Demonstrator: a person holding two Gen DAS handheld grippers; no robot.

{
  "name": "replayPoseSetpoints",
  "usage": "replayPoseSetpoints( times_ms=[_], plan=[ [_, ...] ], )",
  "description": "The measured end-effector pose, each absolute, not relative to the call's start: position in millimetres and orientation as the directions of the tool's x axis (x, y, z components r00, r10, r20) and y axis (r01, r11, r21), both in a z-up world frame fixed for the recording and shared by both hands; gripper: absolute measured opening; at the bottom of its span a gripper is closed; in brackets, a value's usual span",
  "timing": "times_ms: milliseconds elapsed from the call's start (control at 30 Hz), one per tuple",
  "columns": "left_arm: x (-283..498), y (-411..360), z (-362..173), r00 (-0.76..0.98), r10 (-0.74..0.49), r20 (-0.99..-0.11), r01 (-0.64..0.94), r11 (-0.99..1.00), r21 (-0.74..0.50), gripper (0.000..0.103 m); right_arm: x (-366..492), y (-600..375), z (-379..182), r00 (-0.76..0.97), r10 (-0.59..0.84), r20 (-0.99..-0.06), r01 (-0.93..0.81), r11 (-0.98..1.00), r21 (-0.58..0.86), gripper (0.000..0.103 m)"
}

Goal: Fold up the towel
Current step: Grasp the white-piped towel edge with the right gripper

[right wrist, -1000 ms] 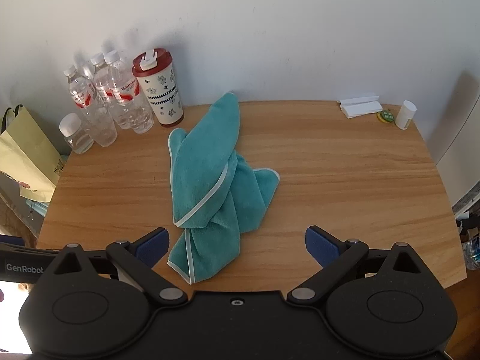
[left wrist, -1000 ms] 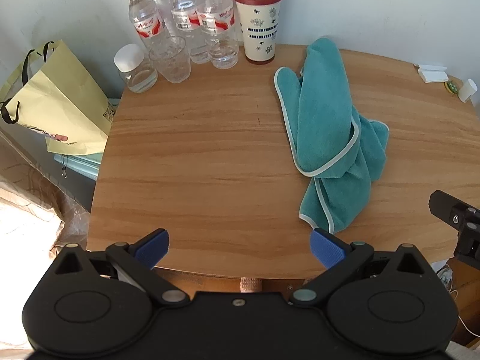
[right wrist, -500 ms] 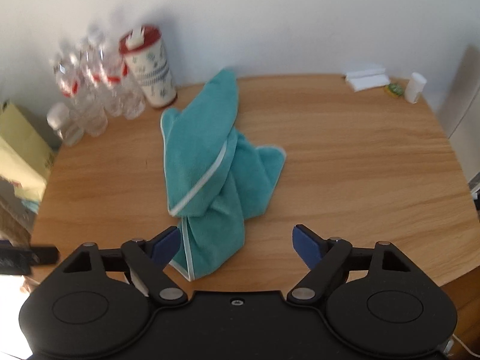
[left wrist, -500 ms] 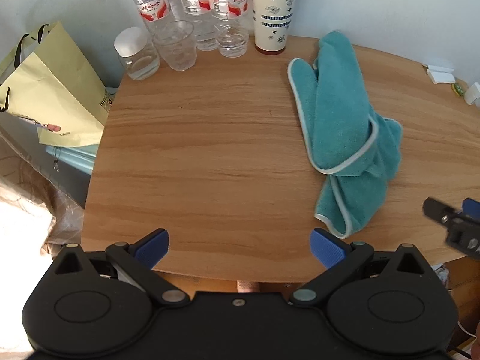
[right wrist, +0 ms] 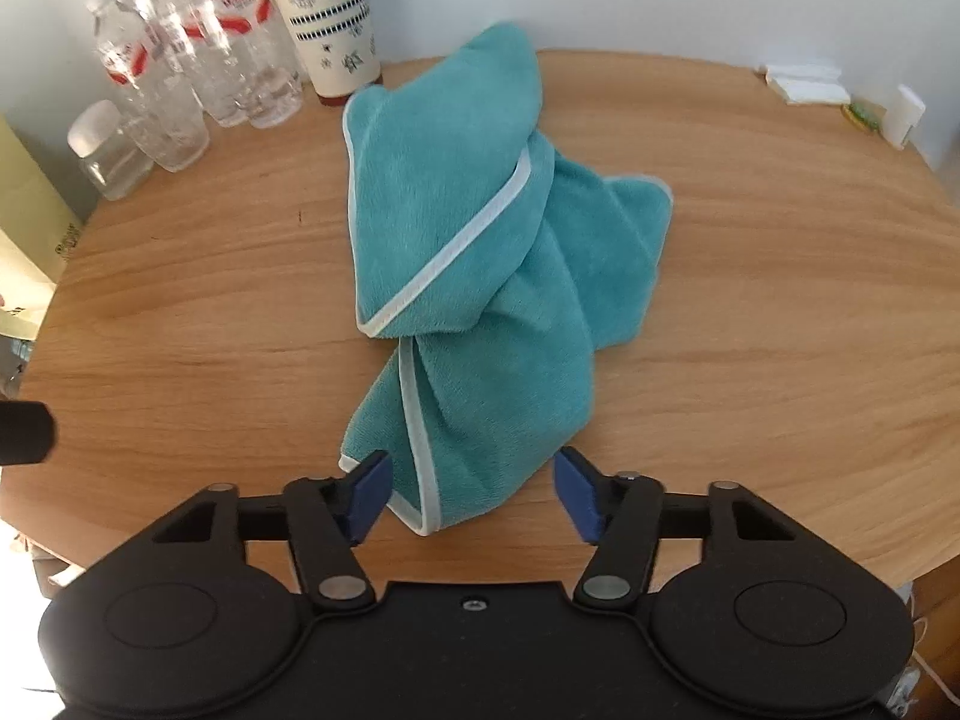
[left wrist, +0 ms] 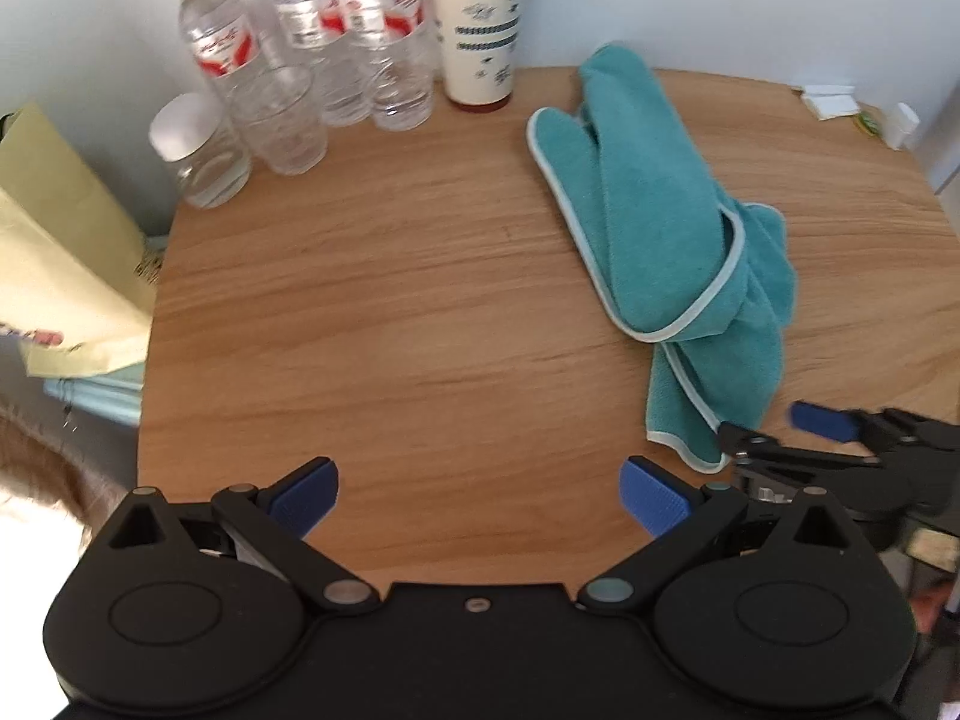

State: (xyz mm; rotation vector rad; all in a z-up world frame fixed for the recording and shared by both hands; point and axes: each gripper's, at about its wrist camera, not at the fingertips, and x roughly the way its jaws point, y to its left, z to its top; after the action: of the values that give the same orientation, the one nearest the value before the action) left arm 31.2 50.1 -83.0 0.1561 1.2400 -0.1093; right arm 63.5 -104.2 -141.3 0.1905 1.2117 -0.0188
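The towel [right wrist: 480, 276] is found on the tabletop [right wrist: 780, 312], bunched and twisted, not folded flat; its pale edging is seen crossing over itself. Its long axis runs from the near edge of the tabletop away toward the wall, the far tip ending just beside the patterned cup [right wrist: 327, 18]. The near corner of the towel [left wrist: 684, 276] lies straight ahead of the right tongs [right wrist: 474, 495] and between their blue pads [right wrist: 369, 489], which are held spread; no cloth is pinched. Whether the pads touch the fabric cannot be told.

The left tongs [left wrist: 477, 504] are held spread over bare wood, with nothing between them. From them the towel lies ahead and well to the right. The right tongs [left wrist: 774, 429] are seen in the left view at the towel's near corner. The right hand is judged much the nearer, so any grasp of the near corner falls to that side.

Compared with one second ago: the right tongs have been brought forward and lower, so that the towel's near end, then well ahead of them, is now bracketed by the pads. Their opening is narrower than before. The left tongs have been moved forward a little, opening unchanged. The towel's lie is unchanged.
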Motion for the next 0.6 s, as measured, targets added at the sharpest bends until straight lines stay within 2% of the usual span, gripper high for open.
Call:
replayPoseSetpoints(
  times_ms=[100, 167, 233, 267, 367, 600],
  plan=[
    [33.6, 57.0, -85.3, 0.322, 0.005, -0.947, 0.188, 0.980, 0.069, 0.103, 64.2, -99.8, -155.9, 0.351, 0.077, -0.933, 0.145, 0.980, 0.136, 0.058],
    [36.0, 64.0, -86.5, 0.320, 0.003, -0.947, 0.198, 0.978, 0.070, 0.103, 64.4, -96.2, -161.3, 0.342, 0.064, -0.938, 0.159, 0.979, 0.125, 0.038],
    [37.3, 69.1, -87.8, 0.318, 0.003, -0.948, 0.199, 0.978, 0.070, 0.103, 63.7, -97.1, -162.6, 0.344, 0.051, -0.937, 0.172, 0.978, 0.116, 0.032],
    [38.2, 72.1, -88.8, 0.317, 0.003, -0.948, 0.199, 0.978, 0.069, 0.103, 62.9, -100.0, -161.5, 0.351, 0.047, -0.935, 0.182, 0.976, 0.118, 0.024],
    [42.9, 81.0, -92.7, 0.308, -0.006, -0.951, 0.197, 0.979, 0.058, 0.103, 60.5, -108.7, -158.0, 0.371, 0.036, -0.928, 0.213, 0.969, 0.123, 0.010],
    [51.7, 70.6, -97.6, 0.350, -0.111, -0.930, 0.296, 0.955, -0.003, 0.103, 56.2, -135.9, -147.3, 0.409, 0.018, -0.912, 0.266, 0.954, 0.139, 0.008]
  ],
)
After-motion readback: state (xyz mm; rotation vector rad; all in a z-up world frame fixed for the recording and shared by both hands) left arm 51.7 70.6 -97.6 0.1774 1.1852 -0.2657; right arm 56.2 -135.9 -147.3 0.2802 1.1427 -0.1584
